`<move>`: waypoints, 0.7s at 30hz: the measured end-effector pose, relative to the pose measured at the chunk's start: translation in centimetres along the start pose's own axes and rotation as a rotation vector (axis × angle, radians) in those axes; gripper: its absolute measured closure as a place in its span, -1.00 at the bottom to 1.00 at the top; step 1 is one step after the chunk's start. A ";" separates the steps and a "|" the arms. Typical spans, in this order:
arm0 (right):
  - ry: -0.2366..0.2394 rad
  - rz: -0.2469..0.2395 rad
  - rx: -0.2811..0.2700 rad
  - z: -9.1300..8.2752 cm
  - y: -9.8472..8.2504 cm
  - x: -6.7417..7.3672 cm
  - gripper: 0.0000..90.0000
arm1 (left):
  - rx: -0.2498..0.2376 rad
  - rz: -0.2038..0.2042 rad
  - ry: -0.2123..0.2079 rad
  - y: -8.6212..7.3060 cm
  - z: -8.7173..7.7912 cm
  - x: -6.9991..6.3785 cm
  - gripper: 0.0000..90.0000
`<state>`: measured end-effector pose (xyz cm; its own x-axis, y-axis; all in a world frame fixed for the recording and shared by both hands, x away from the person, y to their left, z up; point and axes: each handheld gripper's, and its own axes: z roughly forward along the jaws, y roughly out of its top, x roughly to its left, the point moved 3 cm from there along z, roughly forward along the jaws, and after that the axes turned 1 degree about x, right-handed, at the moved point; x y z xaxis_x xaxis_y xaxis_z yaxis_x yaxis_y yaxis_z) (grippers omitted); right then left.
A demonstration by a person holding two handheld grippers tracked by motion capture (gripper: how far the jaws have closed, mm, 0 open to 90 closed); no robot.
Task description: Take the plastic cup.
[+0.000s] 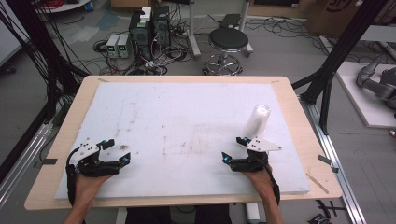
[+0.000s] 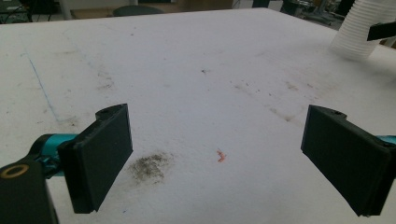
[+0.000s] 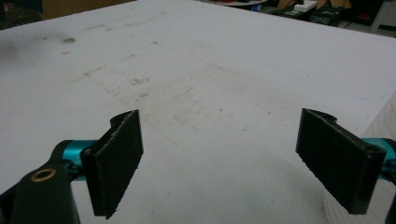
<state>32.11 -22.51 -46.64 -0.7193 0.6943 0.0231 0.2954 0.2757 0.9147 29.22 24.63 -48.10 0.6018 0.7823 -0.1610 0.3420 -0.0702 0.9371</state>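
Observation:
A tall stack of white plastic cups (image 1: pixel 258 120) stands upright on the white foam board (image 1: pixel 187 112), right of centre. My right gripper (image 1: pixel 233 149) rests on the board just in front of it, open, with nothing between its jaws. In the right gripper view the open right gripper (image 3: pixel 219 163) faces bare board, and the cup stack (image 3: pixel 384 122) shows at the right edge beside the right jaw. My left gripper (image 1: pixel 116 150) lies open near the board's front left. In the left gripper view, the left gripper (image 2: pixel 215 158) holds nothing and the cup stack (image 2: pixel 362 28) is far off at top right.
The foam board covers most of a wooden table (image 1: pixel 308 135). Beyond the far edge, a black stool (image 1: pixel 228 42), computer boxes (image 1: pixel 149 30) and cables sit on the floor. Black frame posts (image 1: pixel 336 56) stand at both sides. A grey robot arm (image 1: pixel 376 79) lies at the right.

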 end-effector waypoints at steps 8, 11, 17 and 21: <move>0.012 -0.008 -0.008 -0.1 0.0 0.0 -0.67 | 0.007 0.004 0.004 0.0 0.1 -0.1 -0.81; 0.013 -0.004 -0.005 -0.1 0.0 0.0 -0.67 | 0.006 0.008 0.010 0.0 0.0 -0.1 -0.81; 0.018 -0.018 -0.013 -0.1 0.0 0.1 -0.67 | 0.006 0.016 0.012 0.0 0.1 -0.2 -0.81; 0.036 0.006 -0.018 -0.2 0.0 -0.1 -0.67 | 0.005 0.011 0.013 0.0 0.0 -0.1 -0.81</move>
<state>32.10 -22.70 -46.56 -0.7397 0.6716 0.0422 0.2884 0.2597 0.9216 29.18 24.54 -48.10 0.5964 0.7891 -0.1469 0.3392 -0.0820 0.9371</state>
